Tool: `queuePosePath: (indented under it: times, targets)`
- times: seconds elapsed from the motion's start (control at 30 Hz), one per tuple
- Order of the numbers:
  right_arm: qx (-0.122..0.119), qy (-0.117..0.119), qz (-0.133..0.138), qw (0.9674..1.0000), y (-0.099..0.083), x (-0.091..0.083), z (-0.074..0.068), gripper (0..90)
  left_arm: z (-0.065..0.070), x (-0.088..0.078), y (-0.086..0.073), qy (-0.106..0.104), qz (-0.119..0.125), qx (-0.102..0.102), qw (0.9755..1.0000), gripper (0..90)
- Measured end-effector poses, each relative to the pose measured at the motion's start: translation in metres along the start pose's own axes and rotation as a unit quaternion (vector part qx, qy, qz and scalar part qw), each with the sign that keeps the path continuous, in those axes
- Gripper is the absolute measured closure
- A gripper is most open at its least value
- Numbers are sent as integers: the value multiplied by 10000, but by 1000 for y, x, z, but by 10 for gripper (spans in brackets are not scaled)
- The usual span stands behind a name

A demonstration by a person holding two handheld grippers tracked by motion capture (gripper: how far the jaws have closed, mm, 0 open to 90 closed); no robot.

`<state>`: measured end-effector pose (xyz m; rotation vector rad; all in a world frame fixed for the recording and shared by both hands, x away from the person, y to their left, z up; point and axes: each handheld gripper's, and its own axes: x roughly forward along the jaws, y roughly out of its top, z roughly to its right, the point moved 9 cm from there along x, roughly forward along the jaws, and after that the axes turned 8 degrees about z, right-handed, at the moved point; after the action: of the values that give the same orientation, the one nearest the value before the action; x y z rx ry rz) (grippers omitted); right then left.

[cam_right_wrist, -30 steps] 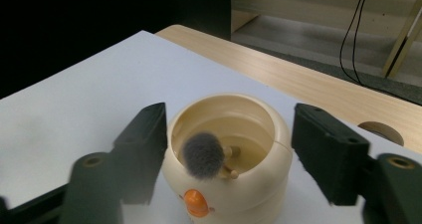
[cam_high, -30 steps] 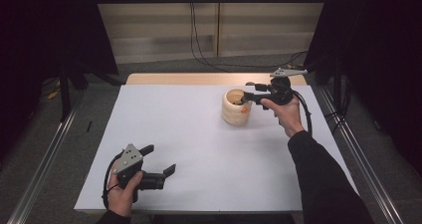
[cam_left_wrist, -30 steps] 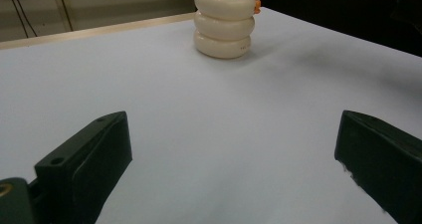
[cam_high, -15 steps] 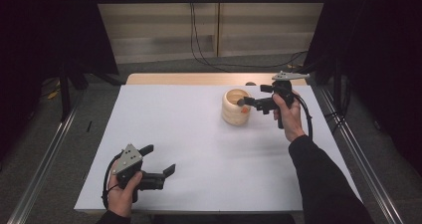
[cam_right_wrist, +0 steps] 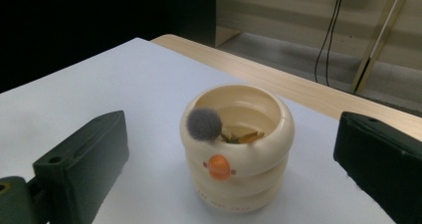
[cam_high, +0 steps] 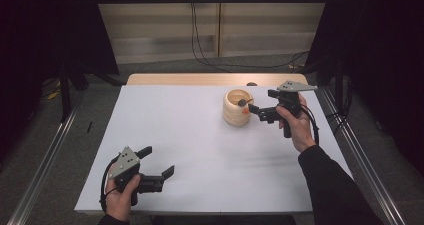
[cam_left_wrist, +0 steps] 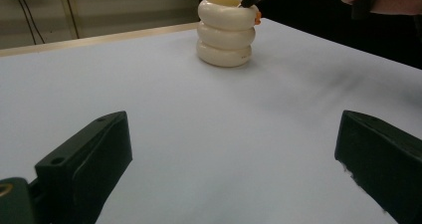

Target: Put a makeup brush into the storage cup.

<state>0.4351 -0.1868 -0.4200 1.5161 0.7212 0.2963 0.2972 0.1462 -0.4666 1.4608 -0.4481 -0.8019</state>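
Right tool [cam_high: 254, 109] open beside cream holder [cam_high: 237, 108]; left tool [cam_high: 157, 162] near table edge.

High overhead; both gripper cameras low.

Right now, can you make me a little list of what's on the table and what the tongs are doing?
table: white top
pot: cream ringed pot with an orange knob, standing upright
in pot: a stick with a grey fuzzy tip, leaning on the rim
right tongs: open, beside the pot, holding nothing
left tongs: open, at the near edge, holding nothing
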Motion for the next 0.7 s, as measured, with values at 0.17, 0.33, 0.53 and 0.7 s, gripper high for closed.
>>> queuePosePath:
  times: [0.17, 0.33, 0.53, 0.7]
  targets:
    - [262, 16, 30, 9997, -6, -13, 4, 14, -2, -2, 1, 68, 41, -52, 10000, 14]
    - [190, -210, 37, 9996, -15, -29, 4, 15, -4, -4, 1, 111, 27, -15, 9999, 13]
    - [162, -483, 40, 9987, -29, -49, 2, 5, -4, -4, 1, 120, 36, -55, 9999, 12]
    - [171, -546, 76, 9983, -39, -65, -2, 7, -4, -6, 1, 96, 17, 12, 10000, 12]
